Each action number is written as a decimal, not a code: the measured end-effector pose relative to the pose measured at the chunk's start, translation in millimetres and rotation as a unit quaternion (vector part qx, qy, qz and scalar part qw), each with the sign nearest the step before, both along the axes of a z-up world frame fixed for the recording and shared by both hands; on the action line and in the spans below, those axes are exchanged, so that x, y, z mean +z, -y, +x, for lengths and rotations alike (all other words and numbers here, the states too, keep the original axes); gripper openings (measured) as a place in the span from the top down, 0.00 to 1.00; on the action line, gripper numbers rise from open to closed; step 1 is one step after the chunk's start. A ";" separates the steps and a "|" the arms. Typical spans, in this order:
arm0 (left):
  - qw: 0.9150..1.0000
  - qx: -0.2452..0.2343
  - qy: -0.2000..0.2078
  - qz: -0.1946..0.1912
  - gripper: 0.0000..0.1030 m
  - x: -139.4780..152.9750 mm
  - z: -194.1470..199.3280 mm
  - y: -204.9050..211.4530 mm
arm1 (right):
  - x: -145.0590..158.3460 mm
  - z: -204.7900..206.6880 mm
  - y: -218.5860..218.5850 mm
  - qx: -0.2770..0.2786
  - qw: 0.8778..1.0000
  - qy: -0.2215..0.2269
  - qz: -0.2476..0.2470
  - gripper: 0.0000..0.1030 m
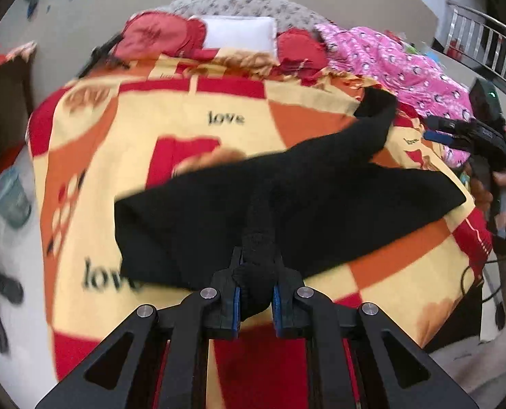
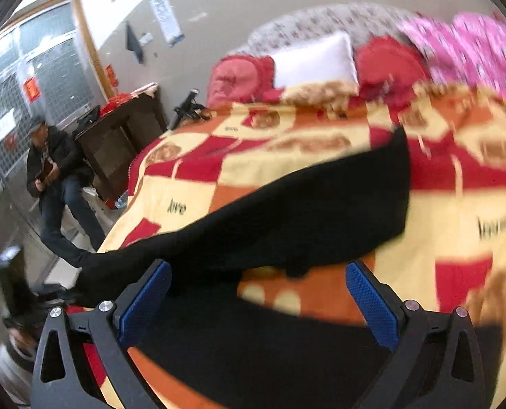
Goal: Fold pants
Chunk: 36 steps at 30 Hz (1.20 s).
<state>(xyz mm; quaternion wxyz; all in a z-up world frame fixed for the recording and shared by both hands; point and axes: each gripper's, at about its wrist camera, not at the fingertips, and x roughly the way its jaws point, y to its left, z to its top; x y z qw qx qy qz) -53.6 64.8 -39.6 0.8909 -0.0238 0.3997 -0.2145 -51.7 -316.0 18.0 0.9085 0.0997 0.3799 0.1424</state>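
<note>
L gripper (image 1: 256, 293) sits nearest, fingers closed on a bunched bit of the pants (image 1: 287, 211), prob. an edge or the crotch area; the black cloth rises in a ridge from the main body up into the pinch, so it looks lifted to carry a fold over. R gripper (image 2: 253, 303), seen from its own cam, has fingers spread wide, nothing between them; it hovers just above the near part of the pants, prob. ready for the next grab. In L cam it shows at the pants' right end, off the bed edge.

Pants lie across the blanket (image 1: 157, 126) on the bed, spread w/ one leg angling away toward the pink quilt (image 1: 399, 64). Not yet a neat stack, so folding seems early to mid.

Beyond the pants: red cushions (image 1: 157, 35) and a white pillow (image 1: 241, 32) at the headboard. Far beyond the pants' left end, a man (image 2: 53, 170) sits by the wall.

Frames are blurry; exact grip spot unclear.
</note>
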 end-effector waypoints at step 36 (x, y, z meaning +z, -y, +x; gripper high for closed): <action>0.998 0.019 0.052 0.035 0.64 -5.2 18.3 -15.6 | -72.5 -74.0 19.0 -0.043 0.991 -0.126 0.007 0.89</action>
